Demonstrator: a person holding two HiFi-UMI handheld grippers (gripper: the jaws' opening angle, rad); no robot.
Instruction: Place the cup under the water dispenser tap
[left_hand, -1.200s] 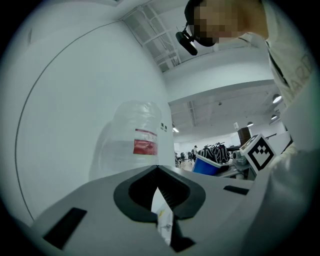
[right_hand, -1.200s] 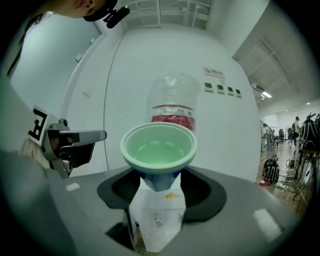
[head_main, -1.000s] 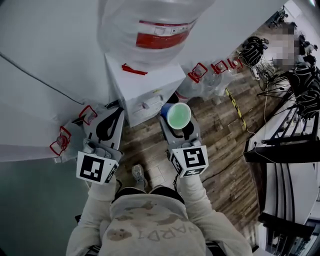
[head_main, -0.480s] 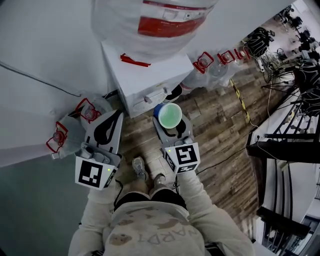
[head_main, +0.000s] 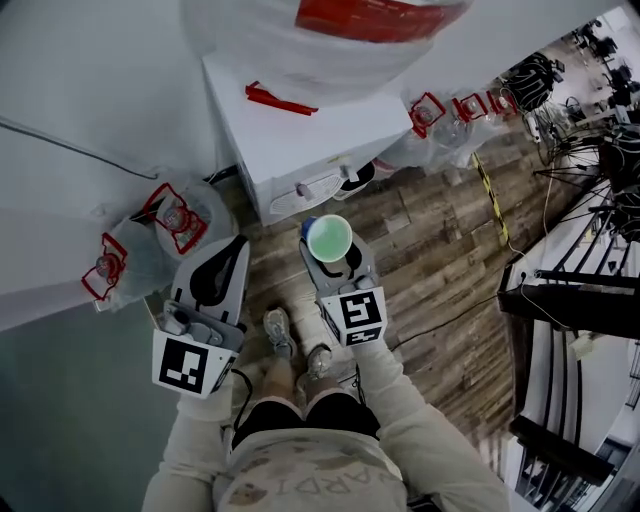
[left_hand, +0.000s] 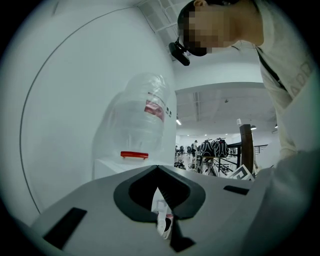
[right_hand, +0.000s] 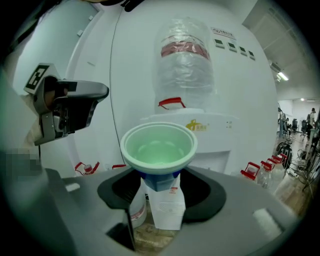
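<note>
Both grippers have dropped, bringing the cup to mid-frame, just below the dispenser front and near its taps. The right gripper clamps the cup's blue base upright, while the left gripper is pinched together and empty. Carrying is done; setting the cup under a tap remains.

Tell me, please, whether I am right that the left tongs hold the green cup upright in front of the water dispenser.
Not quite: it is the right tongs, not the left, that hold the green cup upright in front of the water dispenser. The right gripper view shows the cup's base clamped between its jaws.
</note>
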